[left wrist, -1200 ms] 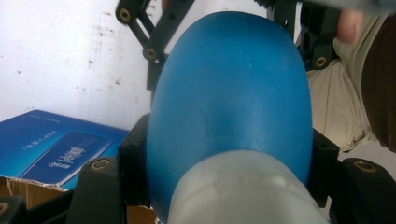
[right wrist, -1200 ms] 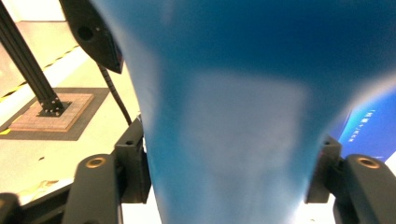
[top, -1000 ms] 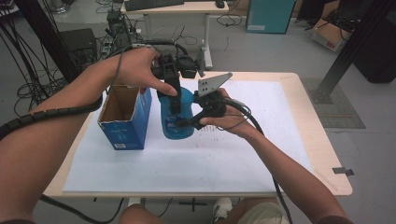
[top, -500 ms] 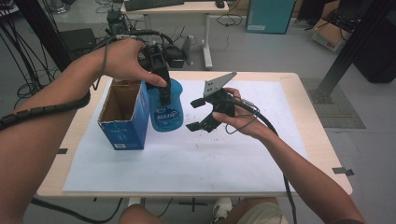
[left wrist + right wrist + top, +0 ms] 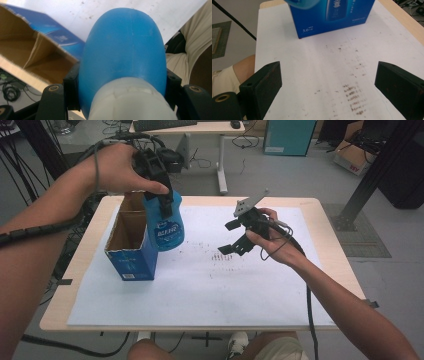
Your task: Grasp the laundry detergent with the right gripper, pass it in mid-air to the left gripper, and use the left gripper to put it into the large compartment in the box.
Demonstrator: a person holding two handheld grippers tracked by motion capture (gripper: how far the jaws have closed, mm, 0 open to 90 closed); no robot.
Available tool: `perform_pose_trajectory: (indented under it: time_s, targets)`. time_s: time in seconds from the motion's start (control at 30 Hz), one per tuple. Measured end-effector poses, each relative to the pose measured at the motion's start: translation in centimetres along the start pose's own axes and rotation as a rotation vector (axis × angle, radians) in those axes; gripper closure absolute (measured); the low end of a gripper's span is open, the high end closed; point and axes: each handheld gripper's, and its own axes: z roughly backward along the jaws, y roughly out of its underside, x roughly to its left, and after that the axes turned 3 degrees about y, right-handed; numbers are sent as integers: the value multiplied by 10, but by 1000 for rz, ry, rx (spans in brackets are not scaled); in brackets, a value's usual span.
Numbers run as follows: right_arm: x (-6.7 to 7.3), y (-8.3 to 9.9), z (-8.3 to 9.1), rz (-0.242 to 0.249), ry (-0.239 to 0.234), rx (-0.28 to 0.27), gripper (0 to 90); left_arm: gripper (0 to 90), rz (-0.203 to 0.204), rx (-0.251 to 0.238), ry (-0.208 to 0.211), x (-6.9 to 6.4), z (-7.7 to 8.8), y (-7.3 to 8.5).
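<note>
I hold the blue bottle [image 5: 166, 231] in the left gripper [image 5: 159, 180], which is clamped on the bottle's upper part, close under the pale cap [image 5: 130, 100]. The bottle hangs in the air, just beside the open blue carton [image 5: 131, 245] and touching or almost touching its right wall; I cannot tell which. In the left gripper view the rounded blue body [image 5: 125, 47] points down toward the white sheet [image 5: 200, 285], and the carton's brown inside [image 5: 30, 50] lies to its left.

The right gripper [image 5: 235, 236] is empty. Its jaws have just been opening and now stand wide, with nothing between them, above the marked part of the sheet.

I judge the step in hand is to bring the bottle over the carton and lower it inside. To do this well, I should lift the bottle until its bottom clears the carton's rim, center it over the opening, keep it upright, and then go down slowly. The carton looks light, so the free right gripper can steady its outer wall if the bottle pushes it.
</note>
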Motion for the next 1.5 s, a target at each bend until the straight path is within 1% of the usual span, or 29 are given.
perform_pose_trajectory:
  time_s: [0.03, 0.07, 0.1, 0.17, 0.23, 0.27, 0.37, 0.4, 0.43, 0.47, 0.5, 0.6, 0.63, 0.73, 0.77, 0.8, 0.83, 0.87, 0.9, 1.0, 1.07, 1.13, 1.17, 1.3, 1.33, 1.37, 1.4, 1.47, 1.5]
  targets:
    - [-2, 0, 3, -3, -1, 9, 71, 372, 18, 0, -4, 2, 2, 1]
    - [-3, 1, 6, -4, 9, 23, 71, 372, 29, -1, -10, 3, 4, 2]
    - [-5, 1, 8, -4, 19, 32, 71, 372, 50, -7, -20, 5, 7, 4]
    - [-10, 3, 13, -15, 37, 52, 71, 372, 89, -7, -25, 9, 11, 7]
    - [-14, 5, 19, -22, 52, 63, 71, 372, 133, -14, -21, 14, 15, 11]
    - [-15, 5, 22, -37, 66, 69, 71, 372, 150, -13, -18, 16, 18, 13]
    - [-21, 6, 30, -39, 85, 94, 71, 372, 209, -15, -21, 23, 25, 18]
    - [-22, 7, 33, -46, 94, 99, 71, 372, 228, -13, -20, 25, 27, 19]
    - [-24, 7, 35, -37, 99, 103, 71, 372, 250, -9, -15, 28, 29, 21]
    - [-24, 7, 38, -45, 107, 115, 71, 372, 271, -9, -11, 30, 31, 22]
    - [-26, 7, 40, -43, 115, 123, 71, 372, 292, -12, -8, 33, 33, 24]
    - [-28, 7, 45, -57, 128, 145, 71, 373, 352, -30, -4, 41, 41, 29]
    - [-30, 8, 47, -49, 132, 153, 71, 373, 382, -42, -3, 43, 43, 31]
    - [-32, 9, 51, -50, 145, 173, 71, 373, 435, -58, -14, 51, 51, 37]
    - [-33, 9, 52, -49, 150, 175, 71, 373, 464, -69, -19, 53, 53, 38]
    - [-34, 10, 53, -52, 151, 182, 71, 373, 473, -69, -22, 55, 55, 40]
    - [-35, 10, 54, -49, 154, 181, 71, 373, 492, -74, -27, 57, 57, 41]
    - [-35, 10, 55, -60, 157, 187, 71, 373, 510, -83, -32, 59, 59, 43]
    - [-36, 11, 56, -52, 154, 188, 71, 373, 533, -88, -35, 62, 62, 45]
    - [-39, 11, 59, -53, 163, 184, 71, 373, 577, -104, -48, 66, 67, 48]
    - [-40, 11, 60, -59, 169, 185, 71, 373, 606, -102, -47, 70, 70, 50]
    - [-41, 11, 61, -54, 172, 187, 71, 373, 636, -107, -44, 73, 72, 51]
    - [-42, 10, 61, -61, 173, 185, 71, 374, 652, -111, -44, 75, 73, 51]
    - [-42, 8, 63, -52, 173, 192, 71, 374, 717, -118, -31, 83, 76, 54]
    - [-42, 8, 63, -55, 178, 189, 71, 374, 736, -124, -30, 84, 76, 54]
    - [-42, 8, 64, -50, 178, 191, 72, 374, 748, -127, -30, 86, 77, 55]
    - [-43, 8, 64, -45, 176, 194, 71, 374, 770, -135, -29, 88, 77, 56]
    - [-43, 8, 66, -47, 178, 197, 71, 374, 792, -140, -32, 91, 78, 57]
    - [-43, 8, 66, -47, 184, 193, 71, 374, 791, -144, -39, 92, 78, 58]
